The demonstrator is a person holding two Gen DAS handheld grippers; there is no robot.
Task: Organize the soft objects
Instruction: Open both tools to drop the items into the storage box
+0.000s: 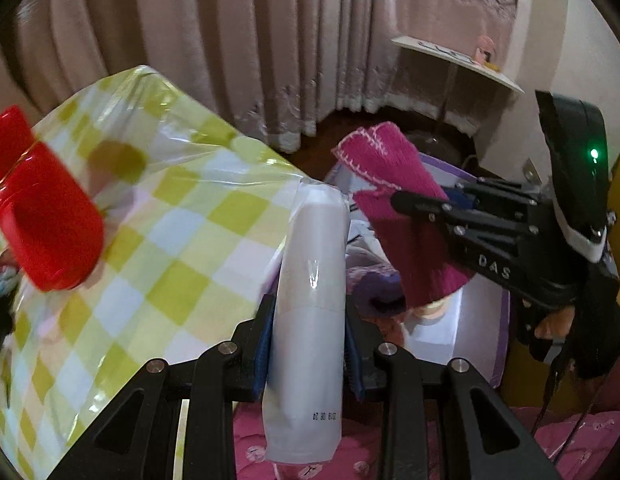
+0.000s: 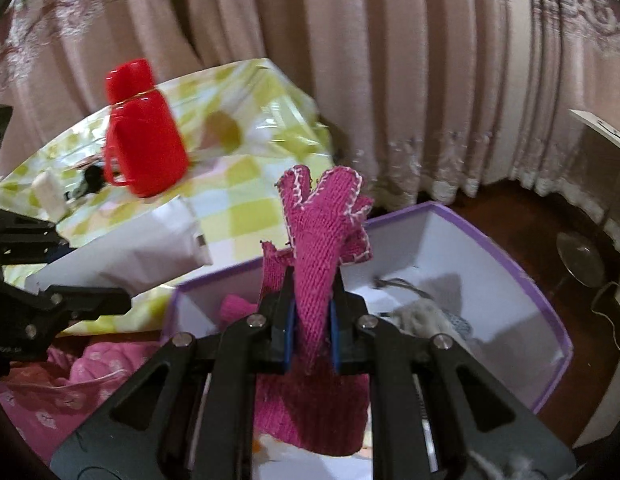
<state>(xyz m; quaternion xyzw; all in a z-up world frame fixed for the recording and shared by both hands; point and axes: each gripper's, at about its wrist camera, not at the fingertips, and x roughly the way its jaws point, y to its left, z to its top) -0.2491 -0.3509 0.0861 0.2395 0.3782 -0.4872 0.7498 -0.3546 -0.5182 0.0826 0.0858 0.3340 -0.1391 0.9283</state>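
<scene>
One pink knitted glove [image 2: 318, 240] is clamped between the pads of the right gripper [image 2: 312, 332], above one purple-rimmed box [image 2: 542, 292]. One white squeeze tube [image 1: 310, 280] is clamped in the left gripper [image 1: 310, 340]. One red flask [image 2: 144, 128] stands on the one checked tablecloth [image 2: 246, 184].

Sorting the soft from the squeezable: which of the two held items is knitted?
The magenta glove in the right tongs; the left tongs hold a smooth white tube.
</scene>
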